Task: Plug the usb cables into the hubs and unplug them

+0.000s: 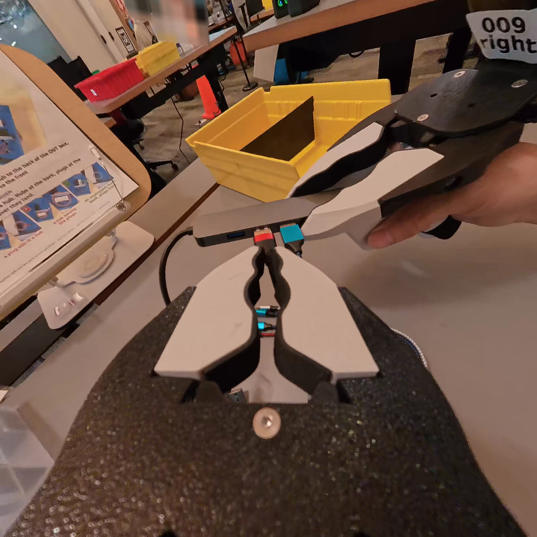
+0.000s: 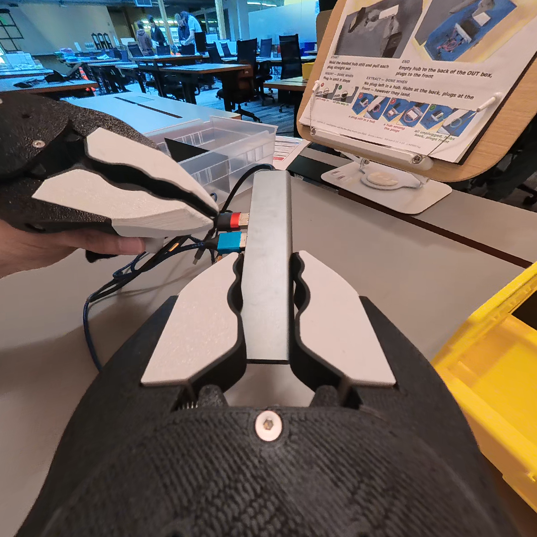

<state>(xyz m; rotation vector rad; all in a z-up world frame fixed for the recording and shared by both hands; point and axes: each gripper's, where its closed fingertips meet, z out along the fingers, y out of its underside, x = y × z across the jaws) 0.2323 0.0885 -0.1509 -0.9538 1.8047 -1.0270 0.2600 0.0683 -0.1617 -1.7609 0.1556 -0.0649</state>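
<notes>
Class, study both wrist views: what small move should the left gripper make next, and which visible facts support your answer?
Probably pull straight back. The left gripper is shut on the cable behind the red-collared USB plug, whose metal tip sits in the flat grey metal hub. The right gripper clamps that hub steady; the blue-collared USB plug remains beside it.

Even, soft indoor light falls from overhead, casting only faint shadows on the pale desk (image 1: pixel 436 305). Both wide-angle views bend straight lines near their edges (the desk's far edge curves noticeably). The distant hall looks soft and cool-toned, and the nearest claw housing is slightly blurred.
</notes>
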